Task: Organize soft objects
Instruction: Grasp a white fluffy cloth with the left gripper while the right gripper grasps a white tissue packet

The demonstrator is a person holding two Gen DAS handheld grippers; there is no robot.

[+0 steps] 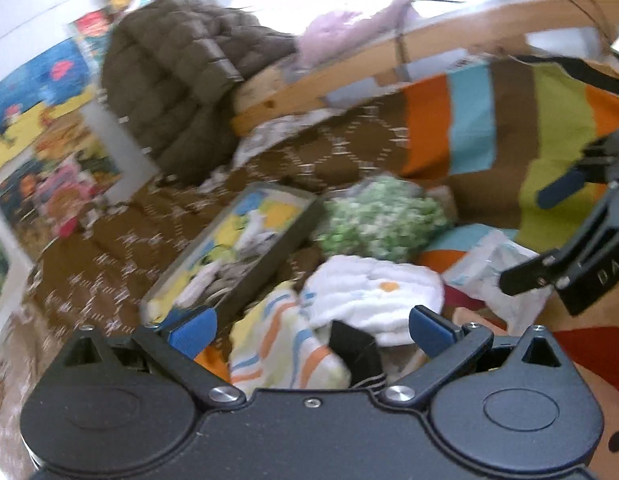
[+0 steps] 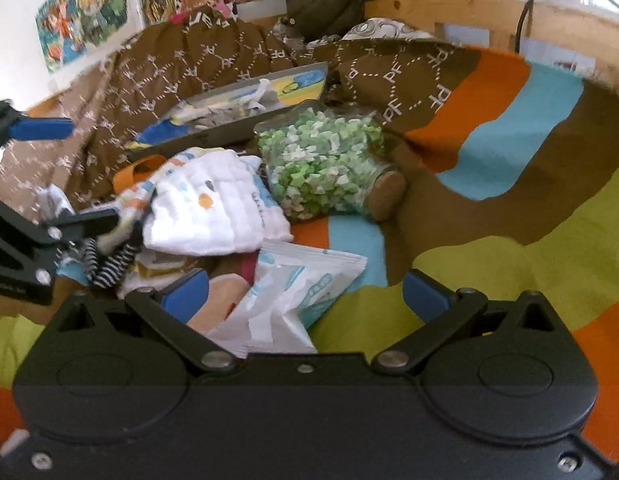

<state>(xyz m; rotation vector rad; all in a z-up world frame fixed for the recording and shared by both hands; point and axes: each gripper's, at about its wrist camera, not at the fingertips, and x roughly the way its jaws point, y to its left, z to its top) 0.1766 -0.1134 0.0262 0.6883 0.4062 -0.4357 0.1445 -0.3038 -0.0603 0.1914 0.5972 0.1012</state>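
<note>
One striped blanket [image 2: 509, 216], wooden bed frame [image 2: 469, 12], wall posters [image 2: 89, 12]

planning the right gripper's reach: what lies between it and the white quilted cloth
A crinkled white plastic packet lies between the right gripper and the white quilted cloth, seen in the right wrist view.

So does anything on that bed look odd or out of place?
Yes: a jar of green paper bits lies tipped on its side among the cloths, a hard thing in a soft pile. Its cork seems in place, and nothing appears spilled.
</note>
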